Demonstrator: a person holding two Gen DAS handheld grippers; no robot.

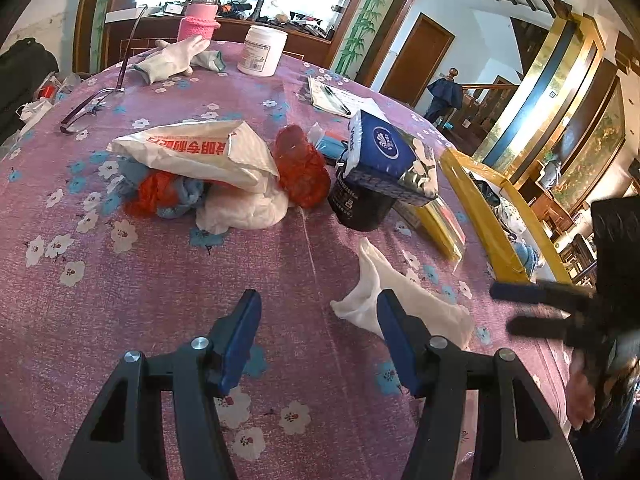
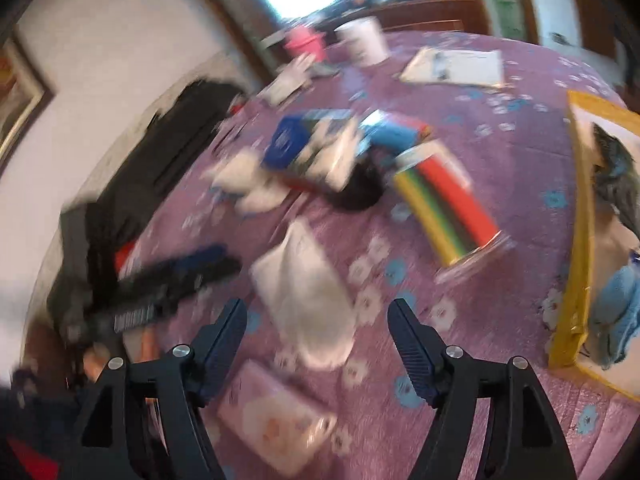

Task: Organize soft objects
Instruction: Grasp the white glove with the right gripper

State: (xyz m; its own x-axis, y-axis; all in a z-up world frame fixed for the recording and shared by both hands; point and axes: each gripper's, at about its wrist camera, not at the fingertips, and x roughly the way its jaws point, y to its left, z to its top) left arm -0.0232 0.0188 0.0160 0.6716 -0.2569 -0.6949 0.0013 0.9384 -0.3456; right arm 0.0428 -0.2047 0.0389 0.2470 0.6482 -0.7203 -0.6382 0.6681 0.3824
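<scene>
1. Left wrist: your left gripper (image 1: 316, 340) hangs part-open, empty, over the bench (image 1: 120, 312); white cloth (image 1: 400, 300) lies loose just right of it, yellow box (image 1: 500, 216) beyond.
2. Right wrist: blurred; your right gripper (image 2: 318, 344) is wide, empty, above the cloth (image 2: 308, 292), likely lining up a pick.

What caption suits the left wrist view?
Open left tongs hover beside a white cloth on a floral tablecloth.

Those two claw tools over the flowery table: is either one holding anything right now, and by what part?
Nothing is held. The left gripper and right gripper both stand open and empty above the white cloth lying on the table.
</scene>
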